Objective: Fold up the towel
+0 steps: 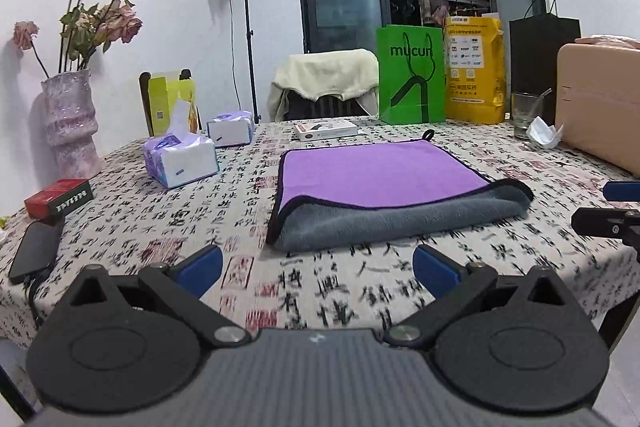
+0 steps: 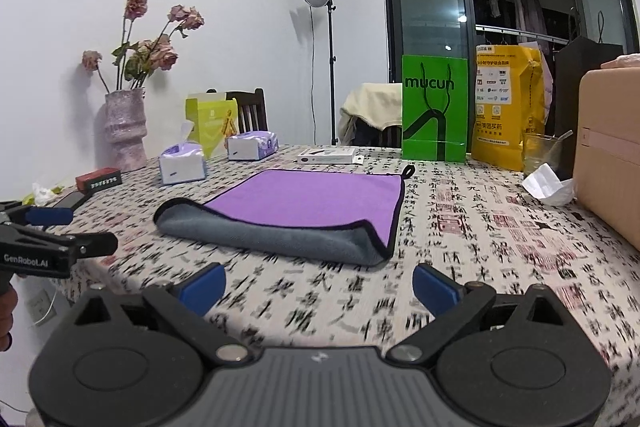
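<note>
A purple towel (image 1: 380,173) with a grey underside and black trim lies folded in half on the patterned tablecloth (image 1: 200,223). Its grey fold faces me, its hanging loop is at the far right corner. It also shows in the right wrist view (image 2: 308,203). My left gripper (image 1: 318,269) is open and empty, just short of the towel's near fold. My right gripper (image 2: 318,285) is open and empty, near the fold's right corner. Each gripper shows in the other's view: the right one (image 1: 612,207) at the right edge, the left one (image 2: 60,231) at the left edge.
Two tissue packs (image 1: 180,159) and a pink vase (image 1: 72,123) stand at the left, with a red box (image 1: 58,201) and a phone (image 1: 36,251). A small white box (image 1: 326,130), green bag (image 1: 412,75), yellow bag (image 1: 476,67), glass (image 1: 526,113) and cardboard box (image 1: 600,107) line the back and right.
</note>
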Tool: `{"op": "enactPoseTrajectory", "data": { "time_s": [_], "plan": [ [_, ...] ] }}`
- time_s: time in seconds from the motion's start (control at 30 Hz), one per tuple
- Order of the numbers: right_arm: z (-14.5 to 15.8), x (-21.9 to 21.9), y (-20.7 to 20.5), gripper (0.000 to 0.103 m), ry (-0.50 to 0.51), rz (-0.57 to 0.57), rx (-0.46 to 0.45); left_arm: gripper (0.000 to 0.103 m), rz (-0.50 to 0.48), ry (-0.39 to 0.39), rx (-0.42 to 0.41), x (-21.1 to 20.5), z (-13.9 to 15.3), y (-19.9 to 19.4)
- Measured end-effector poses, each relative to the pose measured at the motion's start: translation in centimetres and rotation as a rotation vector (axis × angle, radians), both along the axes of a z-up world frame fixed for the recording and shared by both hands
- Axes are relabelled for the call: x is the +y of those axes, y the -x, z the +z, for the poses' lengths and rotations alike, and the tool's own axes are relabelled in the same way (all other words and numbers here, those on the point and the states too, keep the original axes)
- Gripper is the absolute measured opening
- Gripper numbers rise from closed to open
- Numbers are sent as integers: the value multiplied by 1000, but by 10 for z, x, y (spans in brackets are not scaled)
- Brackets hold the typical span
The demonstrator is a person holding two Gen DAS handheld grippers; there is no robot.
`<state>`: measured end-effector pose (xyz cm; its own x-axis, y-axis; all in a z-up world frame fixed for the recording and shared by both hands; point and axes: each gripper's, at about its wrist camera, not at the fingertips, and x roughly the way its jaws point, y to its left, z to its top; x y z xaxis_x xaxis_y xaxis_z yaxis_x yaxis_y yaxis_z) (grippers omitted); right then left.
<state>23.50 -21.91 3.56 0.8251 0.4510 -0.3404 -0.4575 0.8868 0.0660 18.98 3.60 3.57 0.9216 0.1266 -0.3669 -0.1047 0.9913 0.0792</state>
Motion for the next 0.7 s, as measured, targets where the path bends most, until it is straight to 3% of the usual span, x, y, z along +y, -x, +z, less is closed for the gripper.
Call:
{"op": "enactPoseTrajectory", "data": {
  "time_s": [0.27,0.43,0.6,0.63,0.7],
  "plan": [
    [-1,7,-53,85,12,10,52,103,27,42,47,20,8,-59],
    [-1,13,-84,80,18,20,86,99,-31,63,80,33,8,-95],
    [-3,21,-119,69,42,32,131,65,-95,94,169,44,-2,-123],
    [-4,22,-125,65,45,36,143,62,-107,110,193,48,-4,-127],
    [-7,26,-138,59,52,46,175,40,-122,136,231,53,-8,-130]
  ]
}}
